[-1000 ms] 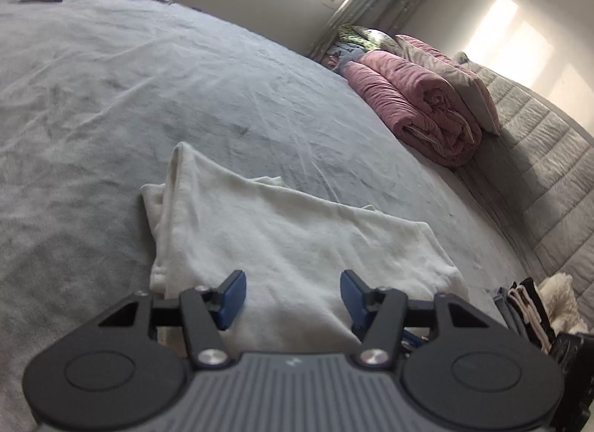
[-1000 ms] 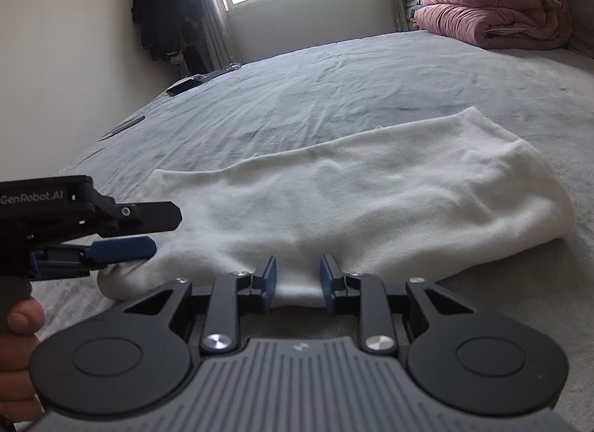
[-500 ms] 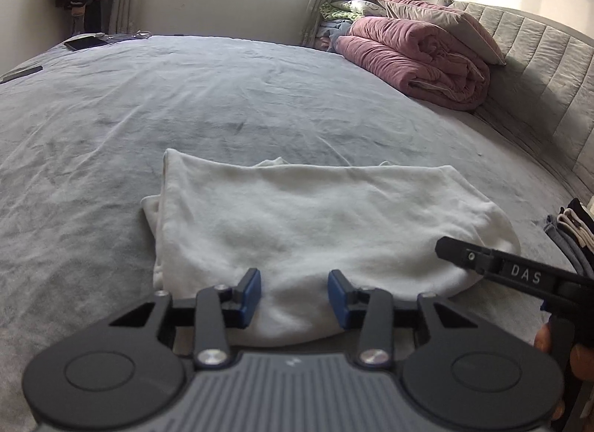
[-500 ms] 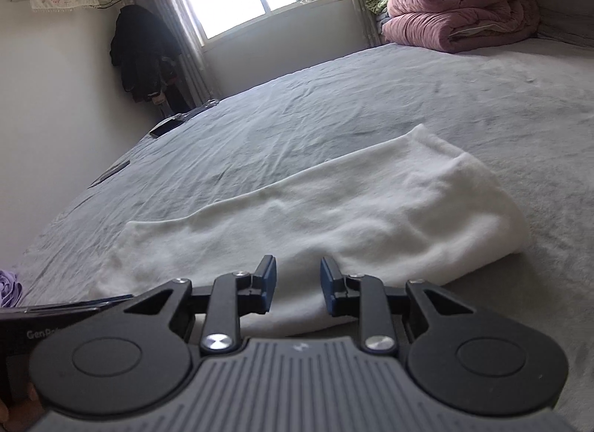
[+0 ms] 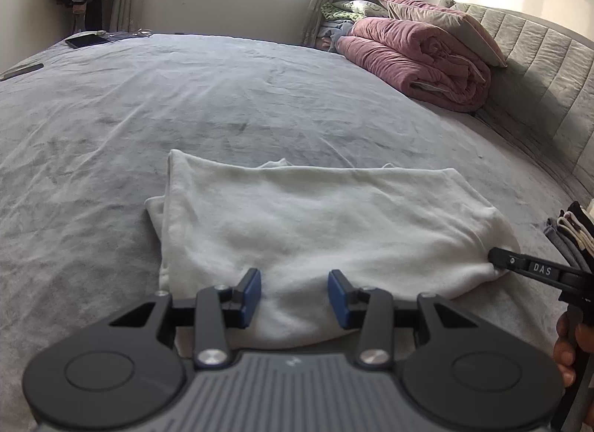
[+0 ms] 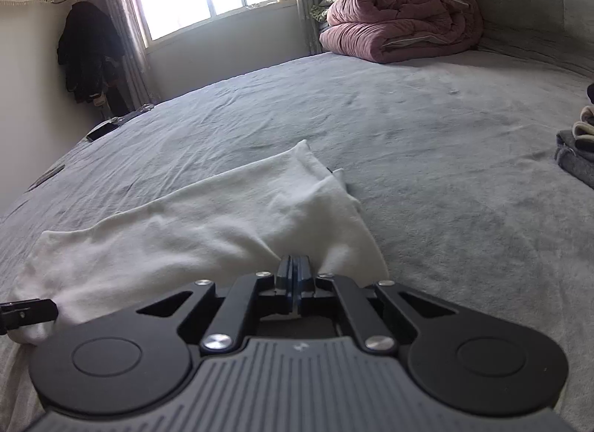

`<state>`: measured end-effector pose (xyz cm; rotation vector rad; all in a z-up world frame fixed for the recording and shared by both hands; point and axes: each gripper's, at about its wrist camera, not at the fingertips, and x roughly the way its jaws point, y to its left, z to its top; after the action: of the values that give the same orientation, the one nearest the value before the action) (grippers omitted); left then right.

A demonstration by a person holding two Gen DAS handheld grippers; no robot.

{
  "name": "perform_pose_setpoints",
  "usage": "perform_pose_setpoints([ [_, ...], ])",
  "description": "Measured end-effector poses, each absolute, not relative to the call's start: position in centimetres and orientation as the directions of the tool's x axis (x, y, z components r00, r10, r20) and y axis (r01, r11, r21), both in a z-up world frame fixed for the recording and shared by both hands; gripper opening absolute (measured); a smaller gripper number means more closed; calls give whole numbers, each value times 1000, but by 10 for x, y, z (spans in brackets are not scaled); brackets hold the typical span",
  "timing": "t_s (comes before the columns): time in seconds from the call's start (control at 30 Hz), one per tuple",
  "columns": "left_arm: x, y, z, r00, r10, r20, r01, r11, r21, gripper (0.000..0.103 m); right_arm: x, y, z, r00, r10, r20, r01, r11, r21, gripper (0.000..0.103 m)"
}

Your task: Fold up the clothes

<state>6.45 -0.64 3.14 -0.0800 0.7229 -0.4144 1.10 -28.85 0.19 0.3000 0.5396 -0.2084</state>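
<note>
A white garment (image 5: 315,220) lies folded into a wide band on the grey bed cover (image 5: 222,105). My left gripper (image 5: 295,296) hovers over the band's near edge, left of its middle, jaws apart, the cloth lying slack below and between the blue pads (image 5: 252,292). My right gripper (image 6: 294,272) is shut on the near edge of the garment (image 6: 222,216) at its right end, where the fabric puckers around the tips. In the left wrist view the right gripper (image 5: 496,258) meets that right end. The left gripper's finger (image 6: 29,311) shows at the cloth's other end in the right wrist view.
A rolled pink quilt (image 5: 415,64) and a pillow (image 5: 438,23) lie against the padded headboard (image 5: 538,71). A stack of folded clothes (image 5: 571,235) sits on the bed just right of the garment. A phone (image 5: 87,40) rests at the far left edge. Dark clothing (image 6: 87,49) hangs by the window.
The right gripper slid right along the garment's near edge to its end and shut on the cloth. The left gripper narrowed a little and rolled level, staying over the same edge.
</note>
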Motion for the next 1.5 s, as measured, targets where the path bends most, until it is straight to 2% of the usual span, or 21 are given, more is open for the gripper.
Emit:
perform_pose_setpoints([
  [0.43,63,-9,33,689,-379,-618,342,922,-185,41,1,-301,2,838,-122,-533,302,916,266,0],
  [0.5,62,-8,35,694,-380,-611,338,922,-189,42,-2,-296,5,846,-115,-521,292,917,271,6],
  [0.53,60,-8,37,707,-379,-597,338,923,-186,45,-4,-293,6,850,-111,-515,286,918,273,17],
  [0.63,56,-7,41,727,-373,-576,340,925,-170,50,-4,-278,9,856,-96,-508,252,936,248,17],
  [0.83,57,-12,34,712,-333,-619,330,936,-124,50,9,-256,13,865,-71,-497,195,960,202,17],
  [1.13,59,-6,34,702,-350,-620,326,932,-157,50,42,-256,12,860,-141,-490,219,970,106,17],
  [1.2,59,-7,34,701,-351,-621,330,931,-155,50,51,-260,8,847,-169,-505,234,970,68,14],
  [1.33,62,-4,35,695,-360,-623,328,929,-171,49,54,-272,6,831,-193,-521,261,963,60,0],
  [1.5,66,9,39,696,-378,-611,289,926,-243,45,46,-278,6,835,-193,-516,281,955,98,0],
])
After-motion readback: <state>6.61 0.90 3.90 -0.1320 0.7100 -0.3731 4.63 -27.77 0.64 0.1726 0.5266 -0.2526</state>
